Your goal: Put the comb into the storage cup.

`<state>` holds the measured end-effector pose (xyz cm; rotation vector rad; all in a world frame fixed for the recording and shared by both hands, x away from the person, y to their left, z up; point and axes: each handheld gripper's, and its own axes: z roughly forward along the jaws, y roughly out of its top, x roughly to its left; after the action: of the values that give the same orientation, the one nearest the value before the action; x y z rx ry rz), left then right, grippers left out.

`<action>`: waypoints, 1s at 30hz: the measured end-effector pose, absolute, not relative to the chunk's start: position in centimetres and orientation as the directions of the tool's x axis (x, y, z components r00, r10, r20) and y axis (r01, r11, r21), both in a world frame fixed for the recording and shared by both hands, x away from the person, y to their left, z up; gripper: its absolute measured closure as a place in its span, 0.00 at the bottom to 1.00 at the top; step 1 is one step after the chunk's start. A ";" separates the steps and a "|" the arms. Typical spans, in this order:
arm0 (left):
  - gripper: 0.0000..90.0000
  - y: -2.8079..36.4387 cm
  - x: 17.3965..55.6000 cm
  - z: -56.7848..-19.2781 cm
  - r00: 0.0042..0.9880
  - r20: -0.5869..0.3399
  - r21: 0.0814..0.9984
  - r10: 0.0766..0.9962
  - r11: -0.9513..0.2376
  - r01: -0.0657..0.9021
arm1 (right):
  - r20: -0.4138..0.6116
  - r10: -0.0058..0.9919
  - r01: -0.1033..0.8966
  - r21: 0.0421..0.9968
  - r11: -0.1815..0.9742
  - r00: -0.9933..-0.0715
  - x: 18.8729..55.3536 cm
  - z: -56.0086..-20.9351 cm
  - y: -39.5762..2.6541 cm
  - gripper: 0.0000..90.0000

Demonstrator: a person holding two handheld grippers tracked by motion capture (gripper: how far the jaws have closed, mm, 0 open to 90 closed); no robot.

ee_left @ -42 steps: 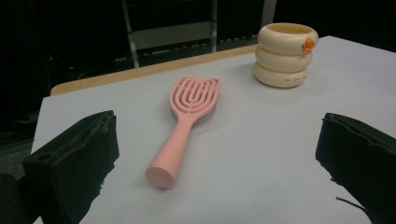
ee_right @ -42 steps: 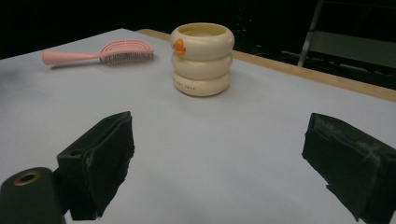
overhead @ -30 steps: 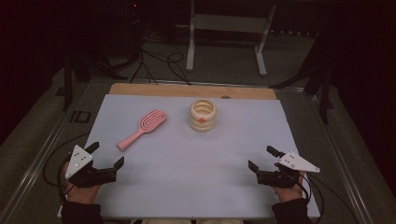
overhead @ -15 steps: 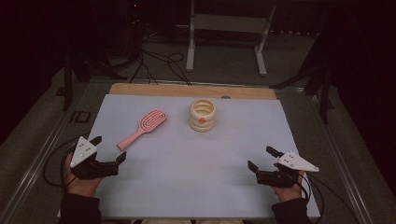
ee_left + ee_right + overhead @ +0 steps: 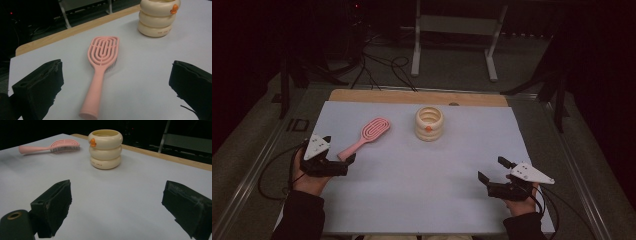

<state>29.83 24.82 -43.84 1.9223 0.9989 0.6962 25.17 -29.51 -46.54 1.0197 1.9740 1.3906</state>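
Step in hand, by judgement: approach to pick-up of the pink hairbrush [image 5: 366, 135]. The brush lies flat on the tabletop [image 5: 422, 170], left half, w/ head toward the far edge and handle end toward the near-left corner. Left gripper [image 5: 338, 160] sits just beside the handle end, jaws spread wide, nothing between them yet; no contact visible. Right gripper [image 5: 492, 172] rests near the near-right corner, jaws likewise apart and empty, well away from the brush. Cream ringed cup [image 5: 429, 123] stands upright near the centre of the far edge, apart from the brush. Next move prob. calls for the left gripper to ease fwd so the jaws straddle the handle, drop to tabletop level, then close across the narrow shaft; the handle is slim and low, so alignment matters. Views compared: left gripper view shows the hairbrush [image 5: 101, 72] lined up between its jaws, bristles facing down, detail the high view is too coarse to give. Right gripper view shows the cup [image 5: 105, 148] side-on w/ an orange knob near the rim and small print on the lower ring; the high view alone gives both grippers' positions vs the table edges.
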 end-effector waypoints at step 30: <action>0.00 24.9 37.2 -42.8 0.568 0.103 0.742 0.817 -0.443 0.503 | 0.017 0.810 0.291 0.937 0.191 -0.587 25.2 -46.6 -29.6 0.10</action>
<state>37.24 24.95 -42.84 2.1278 1.0504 0.6001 25.15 -29.61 -46.57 1.0257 1.9811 1.3906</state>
